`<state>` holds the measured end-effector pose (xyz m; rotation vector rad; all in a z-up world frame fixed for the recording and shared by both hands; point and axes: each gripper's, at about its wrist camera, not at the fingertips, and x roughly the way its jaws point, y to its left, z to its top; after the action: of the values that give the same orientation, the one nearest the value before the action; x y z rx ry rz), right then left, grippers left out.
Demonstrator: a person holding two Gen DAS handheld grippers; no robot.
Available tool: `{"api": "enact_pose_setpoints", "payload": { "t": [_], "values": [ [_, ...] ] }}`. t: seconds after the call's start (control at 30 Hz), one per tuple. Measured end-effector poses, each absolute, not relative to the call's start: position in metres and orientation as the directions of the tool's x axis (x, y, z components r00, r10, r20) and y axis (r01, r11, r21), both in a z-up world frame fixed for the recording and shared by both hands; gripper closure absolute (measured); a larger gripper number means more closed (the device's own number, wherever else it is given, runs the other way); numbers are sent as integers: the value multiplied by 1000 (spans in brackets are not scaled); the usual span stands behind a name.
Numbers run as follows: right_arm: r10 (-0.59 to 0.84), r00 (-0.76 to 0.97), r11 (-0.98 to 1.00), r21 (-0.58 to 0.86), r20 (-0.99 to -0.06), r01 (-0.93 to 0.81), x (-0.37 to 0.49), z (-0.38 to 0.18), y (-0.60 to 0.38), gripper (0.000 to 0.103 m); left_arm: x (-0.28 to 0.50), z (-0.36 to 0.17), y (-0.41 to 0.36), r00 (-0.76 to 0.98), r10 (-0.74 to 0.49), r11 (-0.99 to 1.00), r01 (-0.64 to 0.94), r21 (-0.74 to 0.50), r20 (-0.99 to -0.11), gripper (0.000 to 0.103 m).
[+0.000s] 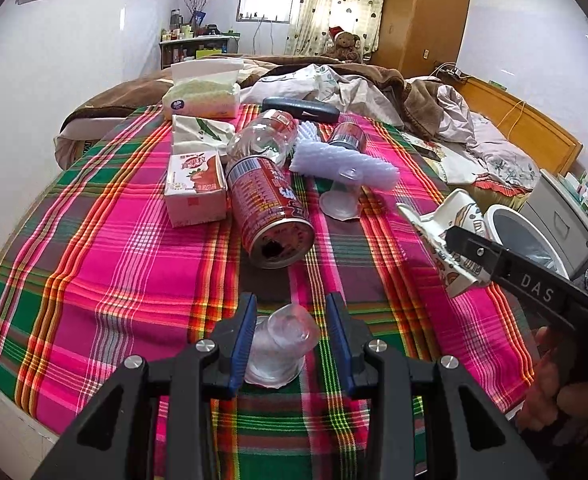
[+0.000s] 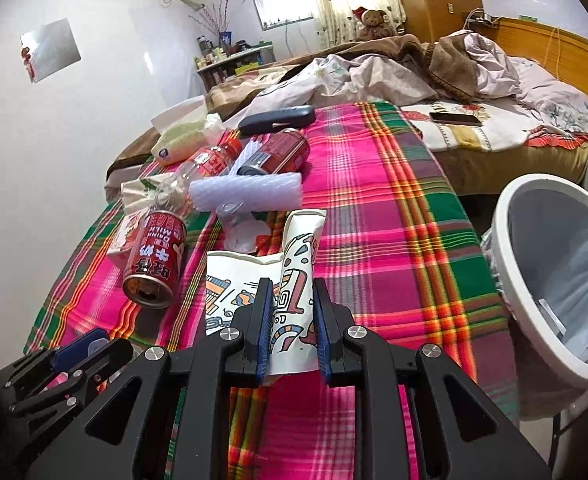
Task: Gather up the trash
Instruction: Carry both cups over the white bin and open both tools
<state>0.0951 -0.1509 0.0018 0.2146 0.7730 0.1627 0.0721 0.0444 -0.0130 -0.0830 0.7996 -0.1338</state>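
Observation:
My left gripper (image 1: 290,340) is open around a clear plastic cup (image 1: 280,348) lying on the plaid cloth; the left pad touches it, the right pad stands apart. My right gripper (image 2: 292,328) is shut on a crumpled patterned paper cup (image 2: 294,276), held above the cloth; it also shows in the left wrist view (image 1: 441,232). A white bin (image 2: 549,264) with a clear liner stands to the right of the bed. A red milk can (image 1: 270,208), a clear bottle (image 1: 262,140), a second can (image 1: 347,136), a foam net sleeve (image 1: 341,164), another clear cup (image 1: 341,196) and a milk carton (image 1: 196,188) lie further on.
A tissue pack (image 1: 202,92) and a dark glasses case (image 1: 299,108) lie at the far edge of the cloth. Rumpled blankets (image 2: 393,76) and a phone (image 2: 455,119) are on the bed beyond. A white wall (image 1: 54,80) runs along the left.

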Motion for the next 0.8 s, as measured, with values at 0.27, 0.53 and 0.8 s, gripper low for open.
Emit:
{"api": "enact_pose_setpoints", "payload": {
  "t": [0.27,0.53,0.8],
  "values": [
    [225,710,965,255,-668,-65,93,2,-156,83,70,-29,50,663,-128,991,52,-125,-737,66],
    [231,709,964,256,-666,-74,92,2,-156,83,64,-25,47,680,-124,991,50,-124,-722,68],
    [229,715,962,264,-661,-64,89,4,-162,83,61,-13,37,699,-133,991,78,-110,-703,69]
  ]
}}
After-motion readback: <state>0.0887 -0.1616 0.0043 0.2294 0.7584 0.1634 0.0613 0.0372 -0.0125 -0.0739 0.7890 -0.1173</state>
